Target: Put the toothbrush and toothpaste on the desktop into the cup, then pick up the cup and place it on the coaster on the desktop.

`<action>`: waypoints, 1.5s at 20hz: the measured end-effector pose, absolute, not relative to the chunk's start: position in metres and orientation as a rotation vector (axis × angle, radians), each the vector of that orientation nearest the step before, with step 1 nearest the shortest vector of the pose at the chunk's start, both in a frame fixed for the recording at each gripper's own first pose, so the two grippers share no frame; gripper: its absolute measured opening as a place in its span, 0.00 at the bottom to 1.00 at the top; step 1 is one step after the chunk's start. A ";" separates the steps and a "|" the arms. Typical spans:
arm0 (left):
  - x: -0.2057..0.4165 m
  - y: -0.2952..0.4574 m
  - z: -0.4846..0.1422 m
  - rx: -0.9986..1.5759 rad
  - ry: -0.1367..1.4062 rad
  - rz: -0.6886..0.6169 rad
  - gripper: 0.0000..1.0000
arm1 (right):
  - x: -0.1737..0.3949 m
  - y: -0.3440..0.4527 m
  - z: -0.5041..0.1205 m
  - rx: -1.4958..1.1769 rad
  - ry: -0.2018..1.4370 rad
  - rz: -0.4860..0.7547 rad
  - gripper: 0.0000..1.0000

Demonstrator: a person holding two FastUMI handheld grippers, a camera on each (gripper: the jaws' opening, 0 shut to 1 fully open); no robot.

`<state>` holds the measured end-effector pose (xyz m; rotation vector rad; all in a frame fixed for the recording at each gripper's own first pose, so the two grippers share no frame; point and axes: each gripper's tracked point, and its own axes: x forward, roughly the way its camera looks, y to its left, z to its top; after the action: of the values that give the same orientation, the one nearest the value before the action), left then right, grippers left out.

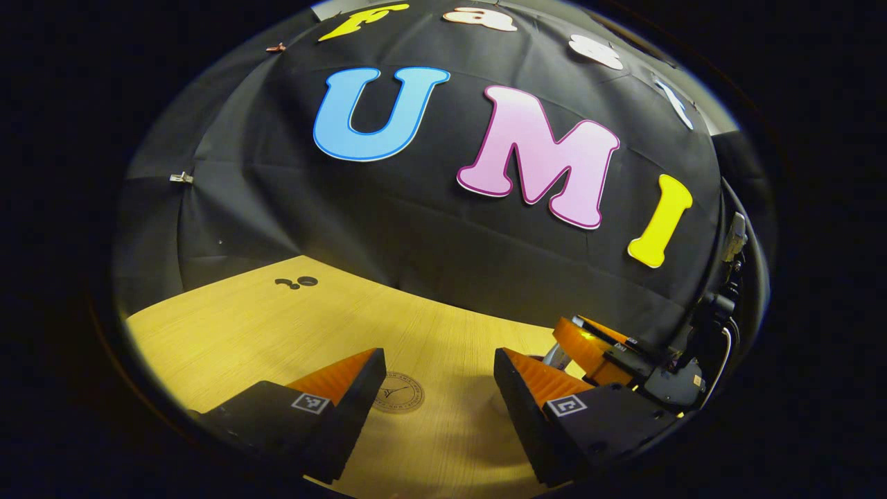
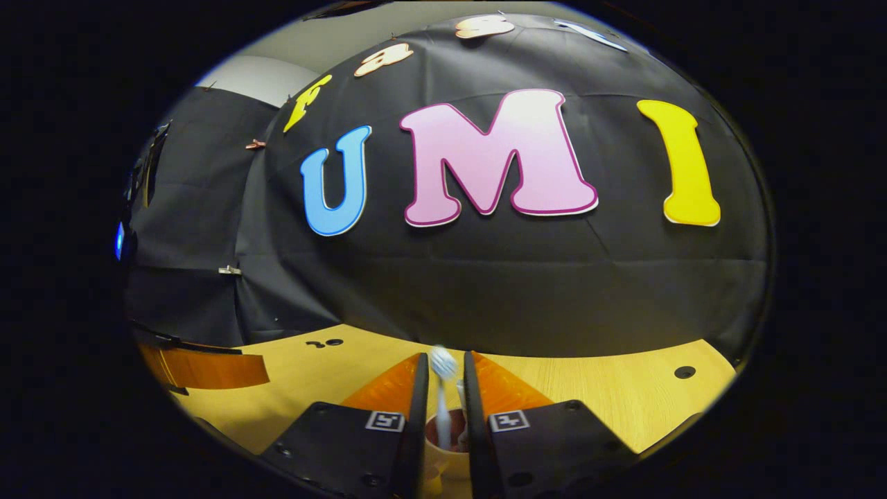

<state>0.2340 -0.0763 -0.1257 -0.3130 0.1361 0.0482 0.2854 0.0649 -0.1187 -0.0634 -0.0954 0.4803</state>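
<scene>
In the right gripper view my right gripper (image 2: 443,357) is shut on a white toothbrush (image 2: 442,388), which stands upright with its bristle head at the fingertips. The handle runs down into a pale cup (image 2: 443,457) with a dark red inside, right under the fingers. In the left gripper view my left gripper (image 1: 438,357) is open and holds nothing. A round brown coaster (image 1: 398,393) lies flat on the wooden desktop (image 1: 263,333) between its fingers. The right gripper (image 1: 589,343) hangs at that view's right edge, beside the left one.
The black cloth wall closes the back of the desktop in both views. Small dark holes (image 1: 298,282) mark the tabletop at the far left, and another hole (image 2: 684,372) sits at the far right. One finger of the left gripper (image 2: 201,369) reaches in from the left.
</scene>
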 end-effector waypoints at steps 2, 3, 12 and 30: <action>0.233 -0.076 -0.125 -0.315 0.140 0.048 0.98 | 0.283 0.067 -0.119 -0.060 -0.088 0.485 0.41; 0.233 -0.076 -0.123 -0.312 0.140 0.049 0.98 | 0.279 0.068 -0.118 -0.046 -0.079 0.494 0.43; 0.220 -0.057 -0.108 -0.321 0.129 0.081 0.98 | 0.257 0.067 -0.104 -0.090 -0.034 0.465 0.93; 0.151 0.008 -0.105 -0.306 0.155 0.192 0.98 | 0.225 0.038 -0.163 0.137 0.786 0.313 0.97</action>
<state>0.1506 0.0078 -0.1052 -0.3060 0.1547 0.1916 0.2252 0.0377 -0.1634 0.1373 0.7860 0.3126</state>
